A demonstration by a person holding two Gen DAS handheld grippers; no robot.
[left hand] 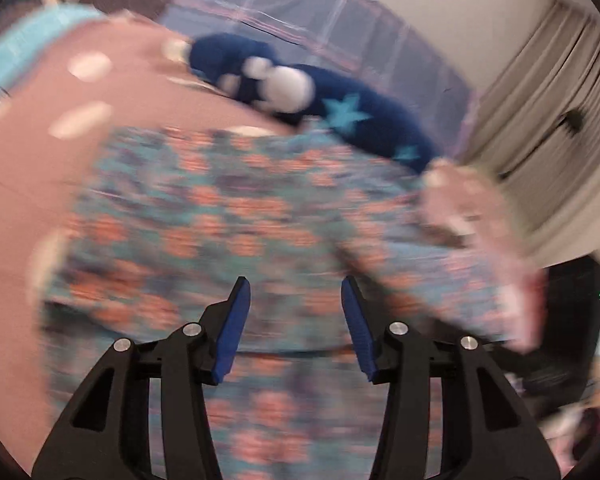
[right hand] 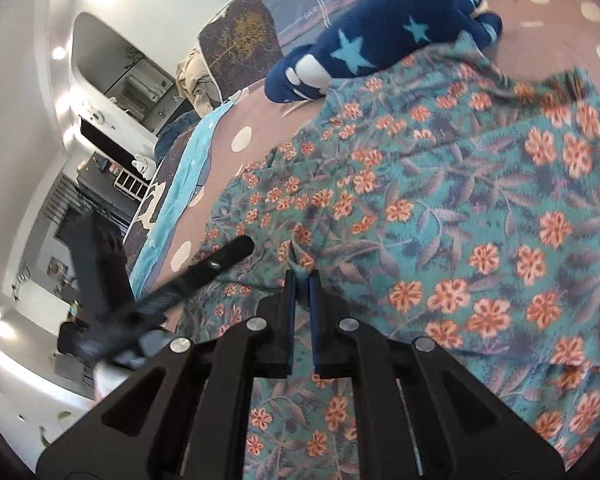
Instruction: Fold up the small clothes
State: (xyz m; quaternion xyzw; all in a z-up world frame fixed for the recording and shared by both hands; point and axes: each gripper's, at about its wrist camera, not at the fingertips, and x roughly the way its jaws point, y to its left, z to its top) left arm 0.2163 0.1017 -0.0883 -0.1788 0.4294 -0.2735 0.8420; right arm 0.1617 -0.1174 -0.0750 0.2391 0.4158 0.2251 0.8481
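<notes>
Left gripper (left hand: 296, 292) released above thin floral garment (right hand: 460, 208), right gripper (right hand: 302, 276) clenched on its pinched fold

A bed (right hand: 236, 120) carries everything, covered by a dusty-pink spread with white dots (left hand: 32, 152) that has a light-blue border (right hand: 188, 168) along its edge. A teal garment printed with orange flowers (right hand: 440, 208) lies spread over the pink spread, its cloth rumpled into folds. Just beyond it a navy fleece piece with light-blue stars (right hand: 380, 36) lies bunched on the spread, its near side touching the floral garment's far edge; past that is checked purple-grey bedding (left hand: 300, 12).
</notes>
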